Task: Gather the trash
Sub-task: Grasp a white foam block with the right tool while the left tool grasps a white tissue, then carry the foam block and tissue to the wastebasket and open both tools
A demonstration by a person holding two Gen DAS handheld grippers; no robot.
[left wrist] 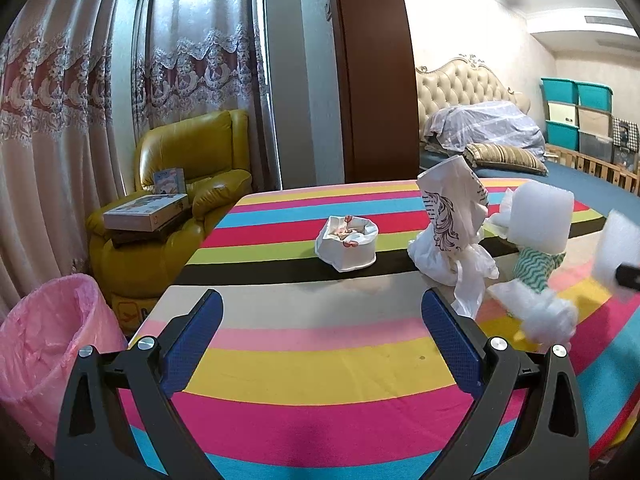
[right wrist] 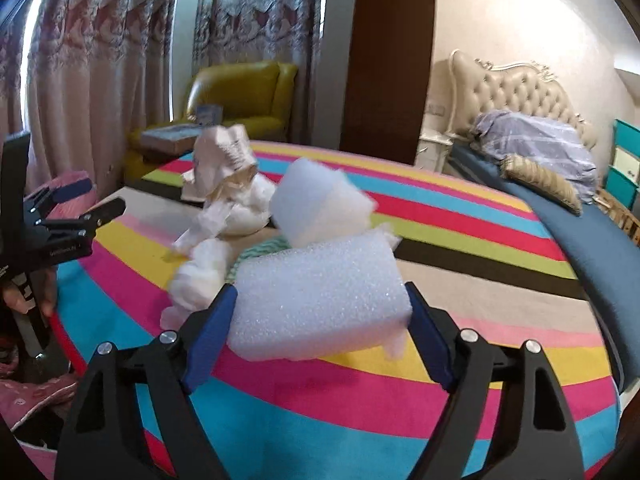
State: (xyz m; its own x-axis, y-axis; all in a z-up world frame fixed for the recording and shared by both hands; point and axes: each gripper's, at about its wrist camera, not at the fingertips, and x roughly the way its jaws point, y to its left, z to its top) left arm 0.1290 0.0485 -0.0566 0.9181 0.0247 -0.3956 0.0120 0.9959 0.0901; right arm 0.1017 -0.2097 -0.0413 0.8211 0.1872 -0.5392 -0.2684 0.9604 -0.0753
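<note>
Right tool [right wrist: 320,316]: blue pads pressed on both ends of a white foam block [right wrist: 320,300], block spanning the whole gap, lifted clear of the striped desk [right wrist: 360,400]. From the left wrist view, same block seen blurred at far right [left wrist: 618,252], with a dark tip of the right tool below it.

Just beyond the clamped block: a second white foam piece [right wrist: 320,204], a teal zigzag cloth [right wrist: 264,248] poking out underneath, and a crumpled white wad [right wrist: 200,276] ahead-left of the left pad. Farther ahead-left: a crumpled white printed bag [right wrist: 228,160] standing up on the desk.

Left tool [left wrist: 322,320]: released, pads spread wide, nothing between them, only bare desk stripes [left wrist: 300,368] in the gap. Seen also at the left edge of the right wrist view [right wrist: 86,204], beside the desk edge, gripped by a hand [right wrist: 48,296].

Ahead of the left tool, centred: a small white bag [left wrist: 347,244] with rolled rim, sitting upright on the black stripe, well apart from the pads. Ahead-right: the printed bag [left wrist: 452,224], then the foam piece [left wrist: 540,216] and cloth [left wrist: 536,268]; the white wad [left wrist: 548,316] just right of the right pad.

Low left of the left tool, off the desk: a bin with pink liner [left wrist: 48,344], mouth open.

Far behind: yellow armchair [left wrist: 180,184] with boxes on it, curtains [left wrist: 80,80], bed [left wrist: 500,128].
</note>
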